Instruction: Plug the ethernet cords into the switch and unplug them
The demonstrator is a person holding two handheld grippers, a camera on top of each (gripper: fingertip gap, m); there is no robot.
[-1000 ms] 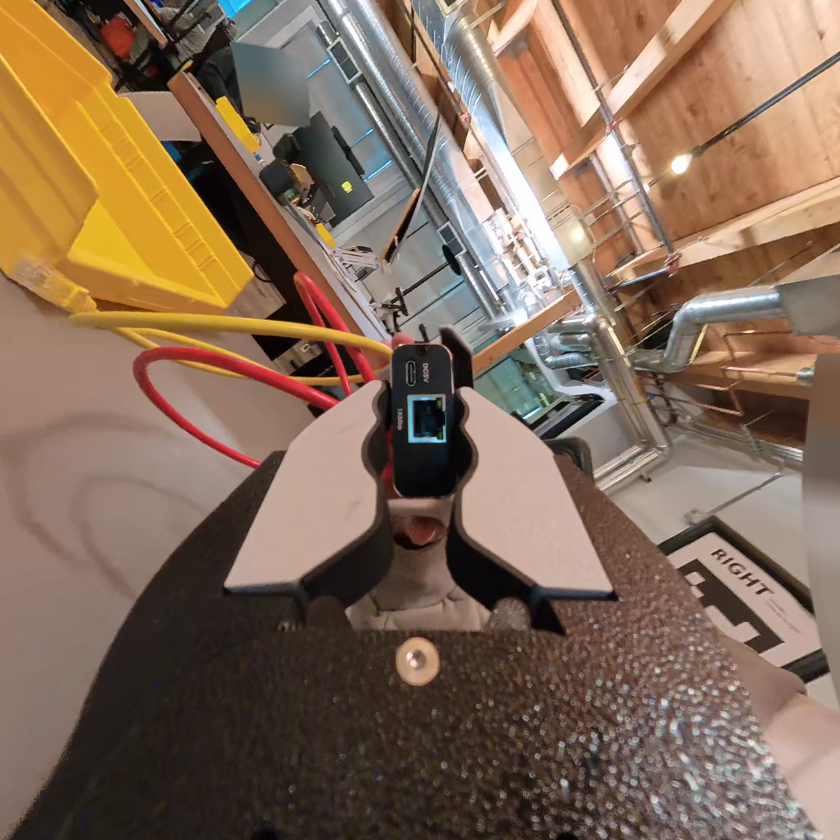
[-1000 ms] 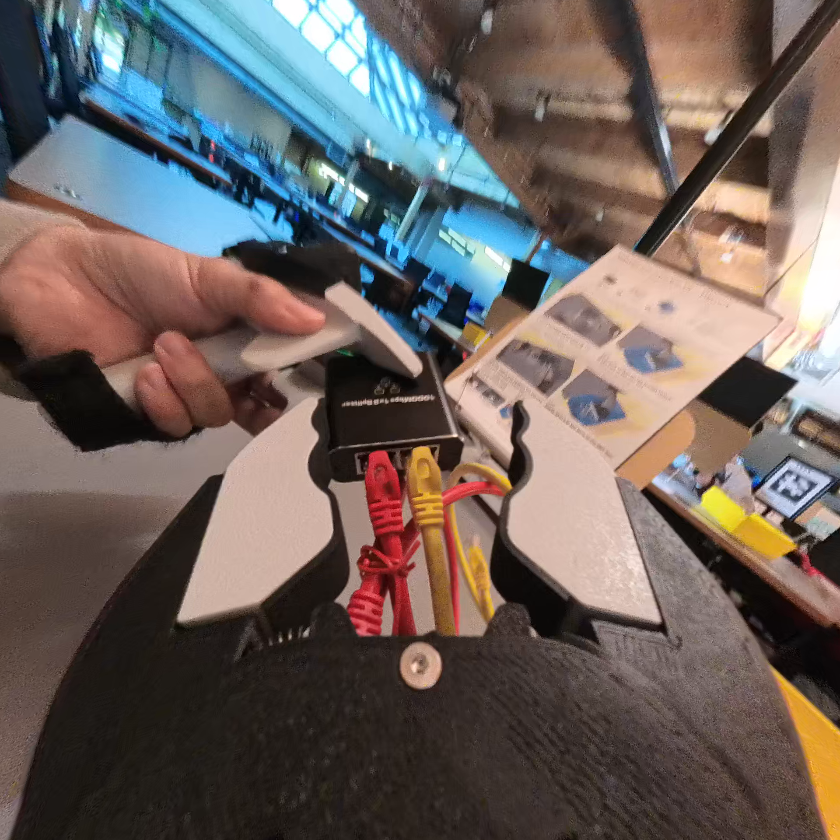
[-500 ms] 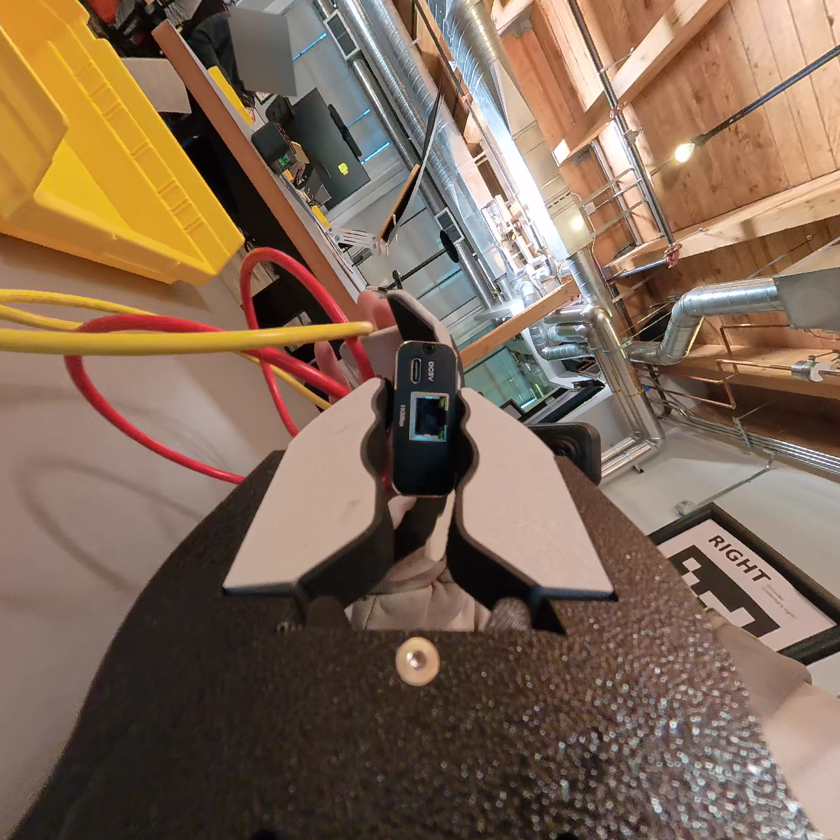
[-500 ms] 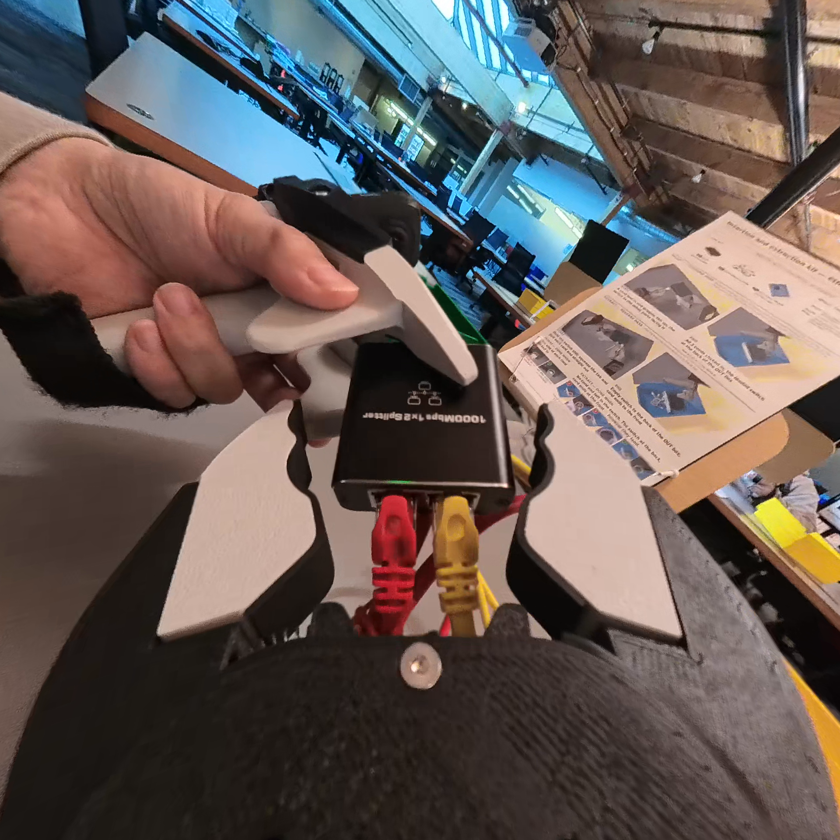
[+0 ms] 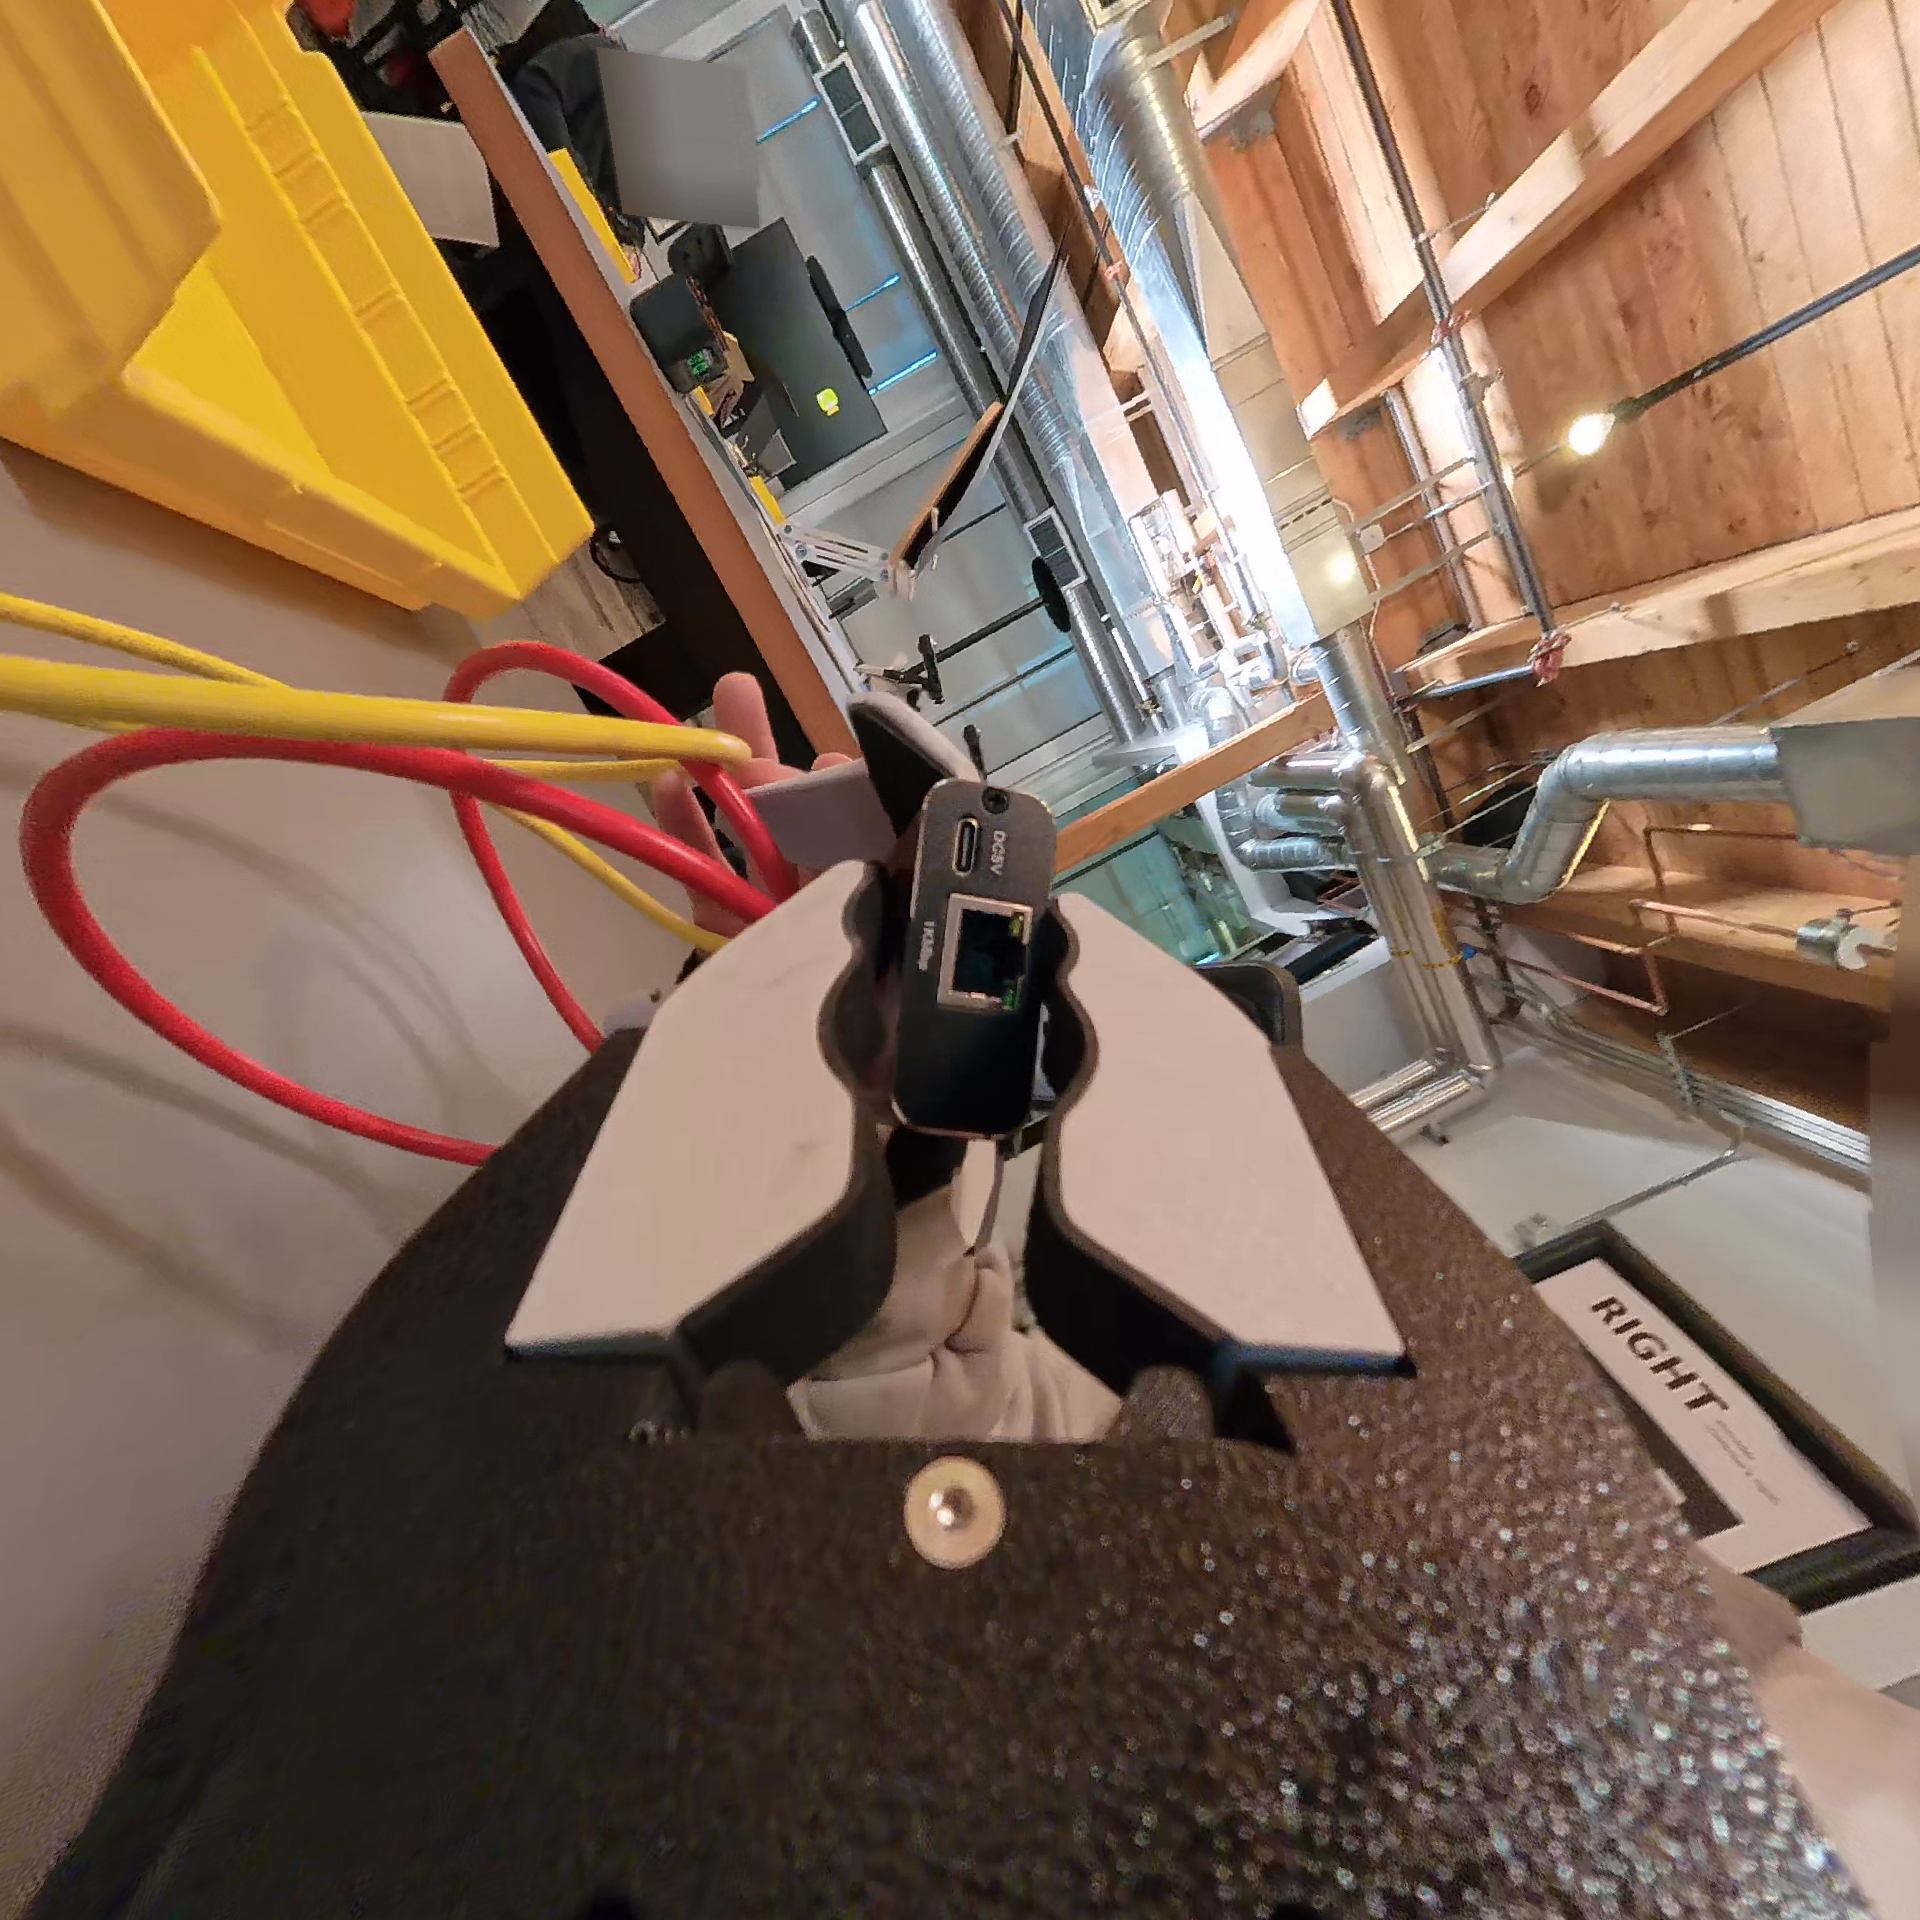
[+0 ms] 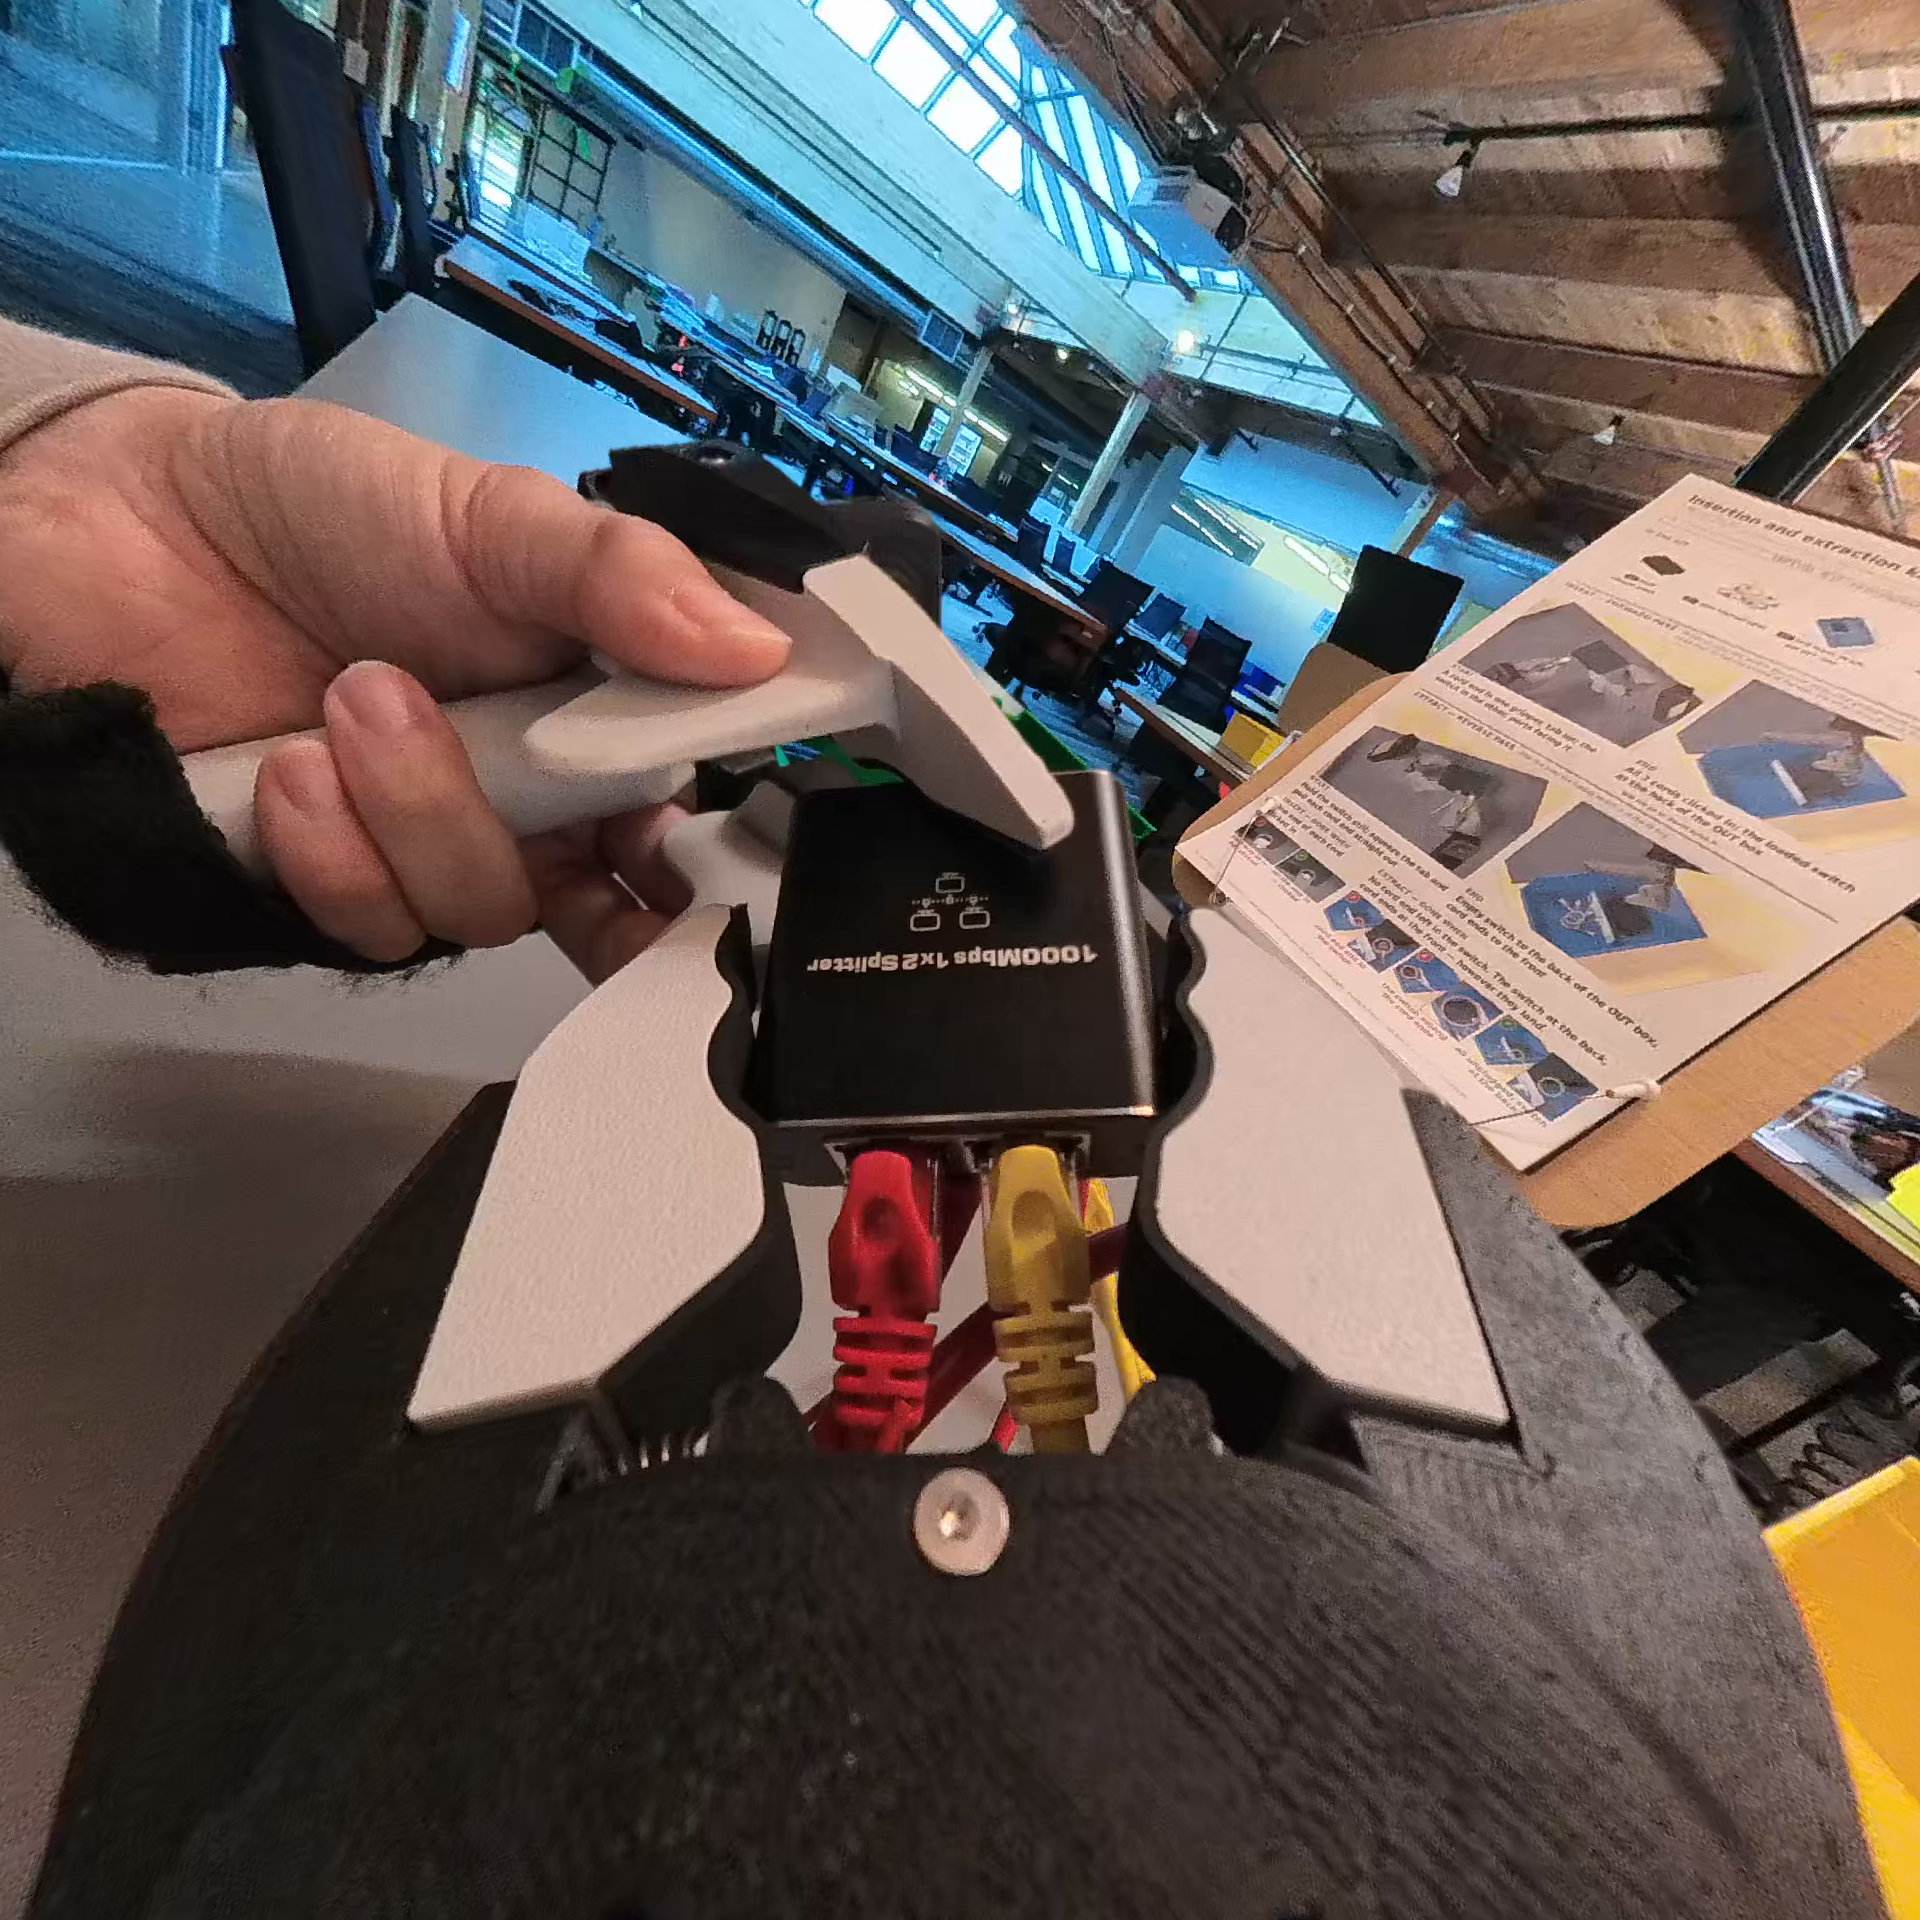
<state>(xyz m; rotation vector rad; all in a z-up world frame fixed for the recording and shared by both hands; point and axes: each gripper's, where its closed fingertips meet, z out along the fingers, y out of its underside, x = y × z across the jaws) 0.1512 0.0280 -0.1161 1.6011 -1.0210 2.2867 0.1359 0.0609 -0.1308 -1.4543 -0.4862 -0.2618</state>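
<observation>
In the left wrist view, the left gripper (image 5: 961, 997) has its fingers (image 5: 727, 1122) clamped on the narrow sides of the black switch (image 5: 971, 961), which stands on end with its single port facing the camera. A red cord (image 5: 249, 1018) loops over the pale worktop (image 5: 156, 1299) at 9 o'clock, crossed by a yellow cord (image 5: 364, 712) that runs toward the switch from the left edge. A yellow bin (image 5: 312, 343) sits at 11 o'clock, and a framed marker card (image 5: 1704, 1403) lies at 4 o'clock. In the right wrist view, the right gripper (image 6: 961, 1023) has its fingers (image 6: 603, 1195) close against both sides of the switch (image 6: 956, 977), though whether they squeeze it cannot be told. The red plug (image 6: 883, 1262) and the yellow plug (image 6: 1039, 1262) both sit in ports on the near face. At 10 o'clock a hand (image 6: 343, 644) holds the left gripper (image 6: 914, 717), one finger lying on the switch's top. An illustrated instruction sheet (image 6: 1600, 821) leans at 2 o'clock, and the yellow bin's corner (image 6: 1860, 1683) shows at 4 o'clock.
</observation>
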